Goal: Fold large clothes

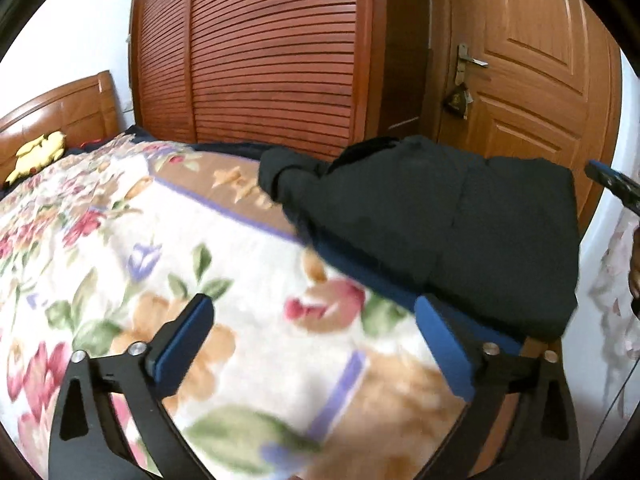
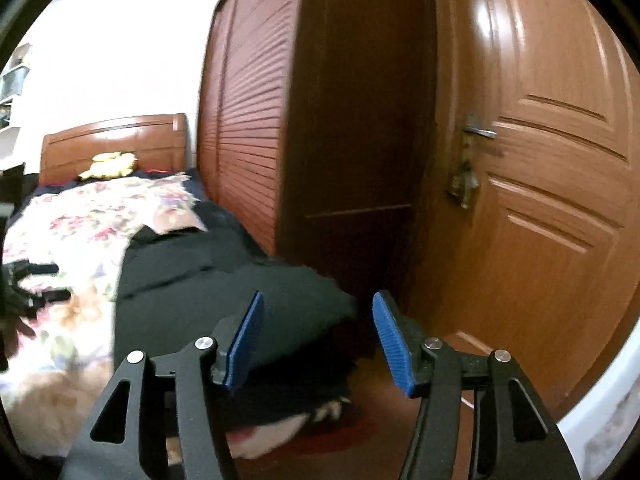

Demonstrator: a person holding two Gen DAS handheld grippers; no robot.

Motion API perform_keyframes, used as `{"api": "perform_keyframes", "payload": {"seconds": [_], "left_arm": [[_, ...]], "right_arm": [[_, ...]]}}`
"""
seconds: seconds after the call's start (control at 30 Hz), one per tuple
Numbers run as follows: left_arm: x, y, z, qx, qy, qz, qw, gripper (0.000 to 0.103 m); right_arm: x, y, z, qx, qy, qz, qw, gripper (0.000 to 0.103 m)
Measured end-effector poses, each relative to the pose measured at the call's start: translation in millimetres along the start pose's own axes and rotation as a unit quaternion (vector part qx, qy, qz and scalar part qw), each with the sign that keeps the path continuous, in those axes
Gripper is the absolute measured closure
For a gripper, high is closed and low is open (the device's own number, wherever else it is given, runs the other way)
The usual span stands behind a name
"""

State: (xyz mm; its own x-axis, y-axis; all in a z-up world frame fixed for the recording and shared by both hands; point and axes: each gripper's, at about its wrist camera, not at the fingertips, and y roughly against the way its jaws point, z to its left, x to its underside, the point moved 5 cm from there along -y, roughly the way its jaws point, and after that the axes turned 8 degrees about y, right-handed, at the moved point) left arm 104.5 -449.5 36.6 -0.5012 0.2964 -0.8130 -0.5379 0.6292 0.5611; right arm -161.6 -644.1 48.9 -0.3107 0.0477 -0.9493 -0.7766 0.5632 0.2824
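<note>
A dark folded garment [image 1: 460, 232] lies on the bed's floral blanket [image 1: 120, 240], at the corner of the bed nearest the panelled wooden door [image 1: 532, 60] and just in front of the slatted wardrobe [image 1: 260, 48]. From the garment's far left a bunched part – a sleeve or hood, I cannot tell which – sticks out toward the wardrobe. The left gripper [image 1: 316, 352] hangs over the blanket on the near side of the garment, its jaws spread wide with nothing between them; its right blue pad [image 1: 444, 352] sits just beside the garment's near edge, though whether it touches is unclear through the blur. The right gripper [image 2: 320, 344] is at the garment's door-side corner, jaws partly apart and empty – its left blue pad [image 2: 246, 344] shows against the dark cloth [image 2: 224, 280], while the other stands against the floor and the foot of the door. Neither tool holds any fabric. Well away from the garment, at the head of the bed, a yellow soft toy [image 1: 40, 154] rests against the wooden headboard [image 1: 60, 108]. In the right wrist view the other tool [image 2: 28, 284] appears dark at the left edge, over the blanket beside the garment.
</note>
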Motion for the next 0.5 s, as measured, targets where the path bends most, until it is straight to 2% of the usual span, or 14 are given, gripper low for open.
{"api": "perform_keyframes", "payload": {"seconds": [0.1, 0.23, 0.43, 0.5], "left_arm": [[12, 24, 8, -0.004, 0.005, -0.013, 0.9999, 0.0], [21, 55, 22, -0.018, 0.011, -0.031, 0.9993, 0.0], [37, 94, 45, -0.047, 0.018, -0.05, 0.9975, 0.0], [45, 104, 54, -0.059, 0.017, -0.053, 0.9967, 0.0]], "right_arm": [[-5, -2, 17, -0.027, 0.012, 0.001, 1.0, 0.044], [0, -35, 22, -0.067, -0.005, 0.031, 0.997, 0.044], [37, -96, 17, -0.074, 0.005, 0.128, 0.989, 0.044], [40, -97, 12, -0.067, 0.009, 0.126, 0.99, 0.044]]}}
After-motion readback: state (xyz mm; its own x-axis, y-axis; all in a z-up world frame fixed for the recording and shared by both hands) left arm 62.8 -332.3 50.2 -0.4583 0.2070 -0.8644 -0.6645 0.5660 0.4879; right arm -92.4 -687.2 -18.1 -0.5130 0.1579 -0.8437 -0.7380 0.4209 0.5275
